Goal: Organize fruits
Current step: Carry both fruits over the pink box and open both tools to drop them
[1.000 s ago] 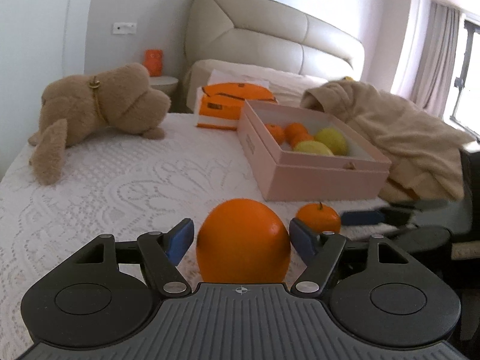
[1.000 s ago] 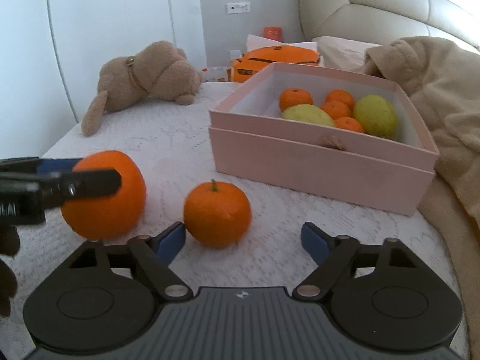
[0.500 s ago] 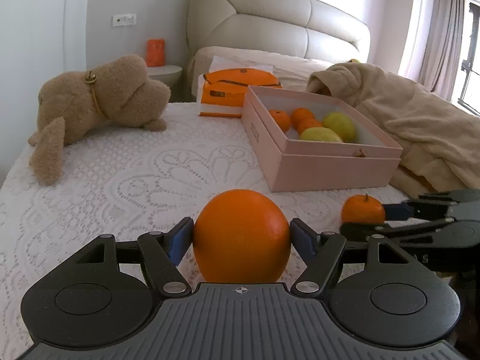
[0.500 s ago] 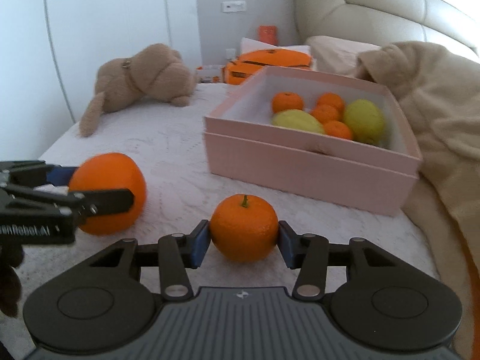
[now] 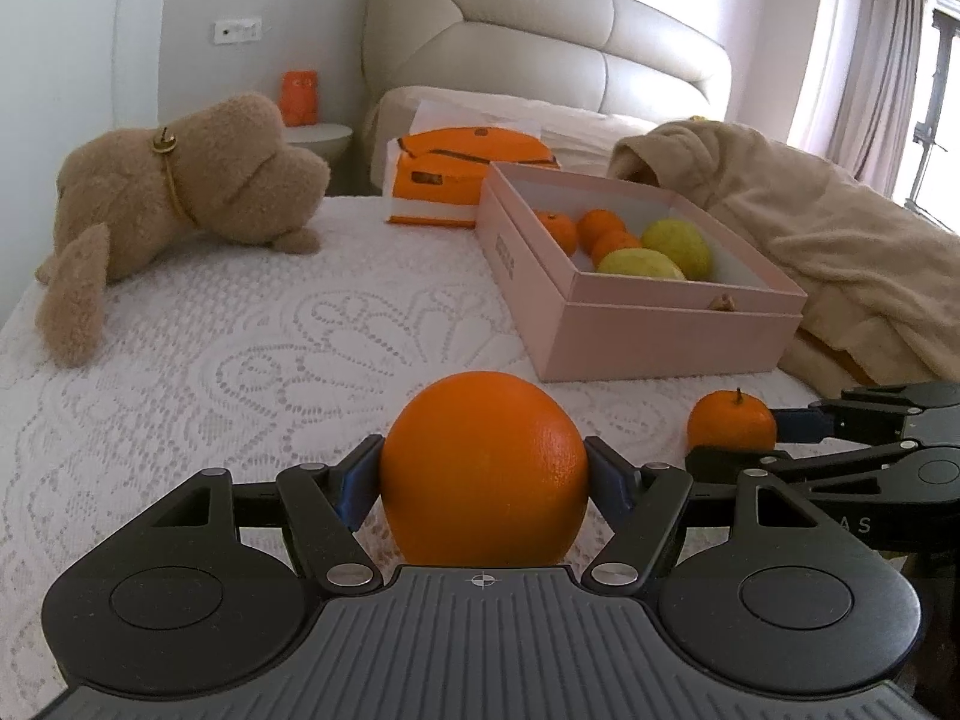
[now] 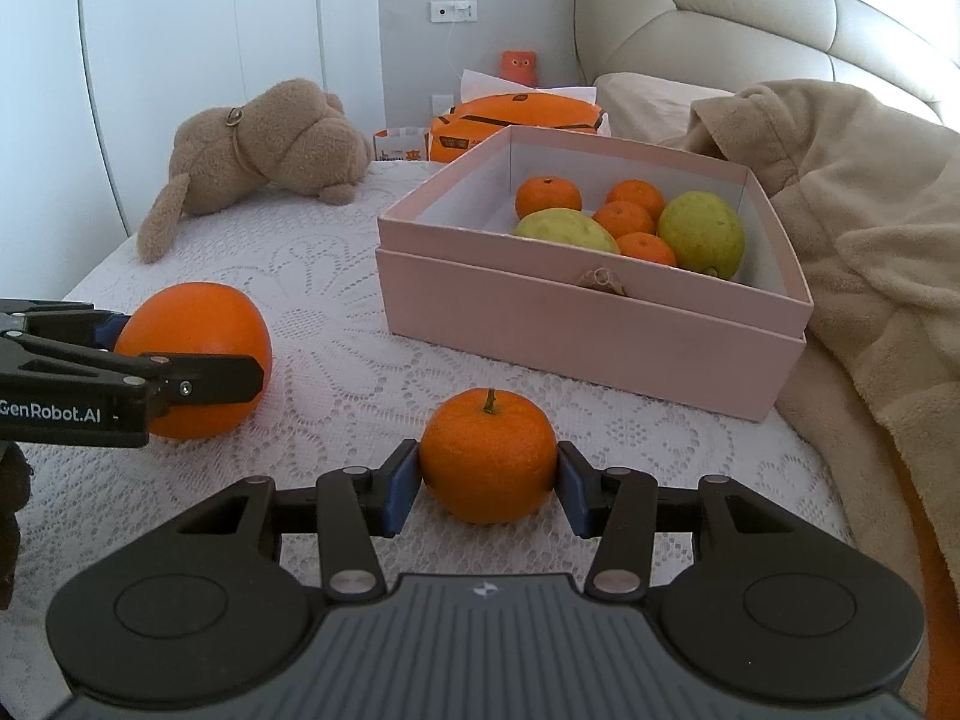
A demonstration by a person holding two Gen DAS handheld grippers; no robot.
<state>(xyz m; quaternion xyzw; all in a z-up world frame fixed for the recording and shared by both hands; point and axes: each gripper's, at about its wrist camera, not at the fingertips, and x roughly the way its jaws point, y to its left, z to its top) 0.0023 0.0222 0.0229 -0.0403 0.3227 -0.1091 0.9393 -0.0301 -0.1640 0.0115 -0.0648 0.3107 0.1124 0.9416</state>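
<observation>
My left gripper point(image 5: 483, 483) is shut on a large orange point(image 5: 485, 468), just above the white lace bedspread. It also shows in the right wrist view point(image 6: 192, 360) at the left. My right gripper point(image 6: 487, 480) is shut on a small tangerine point(image 6: 487, 456) with a stem, low over the bedspread; the tangerine also shows in the left wrist view point(image 5: 731, 427). Beyond both stands an open pink box point(image 6: 576, 324) holding several tangerines point(image 6: 548, 195) and two yellow-green fruits point(image 6: 701, 233).
A brown plush dog point(image 5: 174, 192) lies at the far left of the bed. An orange bag point(image 5: 462, 171) sits behind the box. A beige blanket point(image 6: 870, 228) is heaped to the right of the box. The headboard point(image 5: 540, 60) is at the back.
My right gripper moved forward around the tangerine and closed on it. My left gripper tightened on the large orange and has lifted slightly with it.
</observation>
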